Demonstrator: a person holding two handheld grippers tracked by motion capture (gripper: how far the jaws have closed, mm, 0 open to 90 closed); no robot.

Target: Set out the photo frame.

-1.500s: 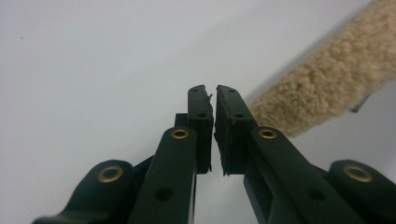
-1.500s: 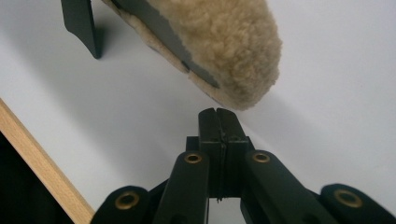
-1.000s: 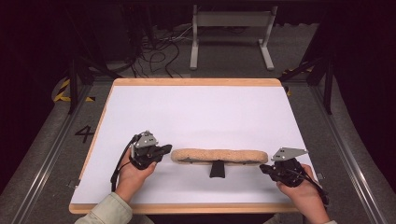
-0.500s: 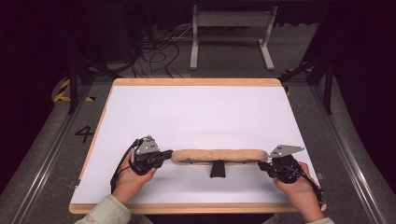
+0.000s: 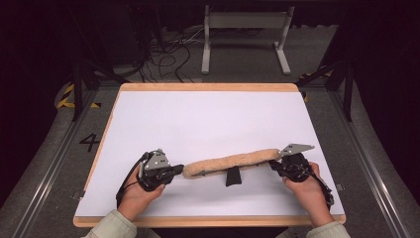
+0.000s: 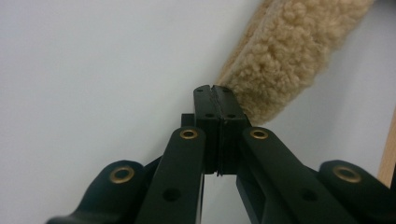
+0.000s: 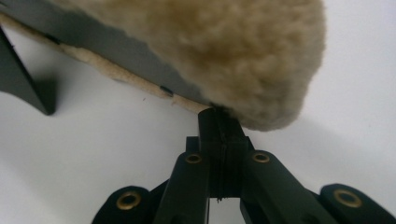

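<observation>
From above, the fleece pad (image 5: 230, 163) lies near the desk's (image 5: 208, 119) front edge, on a black stand (image 5: 233, 176). The right gripper view shows its grey backing. Since 1 second ago its right end has swung away from that edge. The left gripper (image 5: 174, 170) and right gripper (image 5: 273, 165), jaws pressed together, each touch 1 end.

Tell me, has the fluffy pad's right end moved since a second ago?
Yes. The pad has swung its right end up toward the table's far edge; its left end stayed.
</observation>
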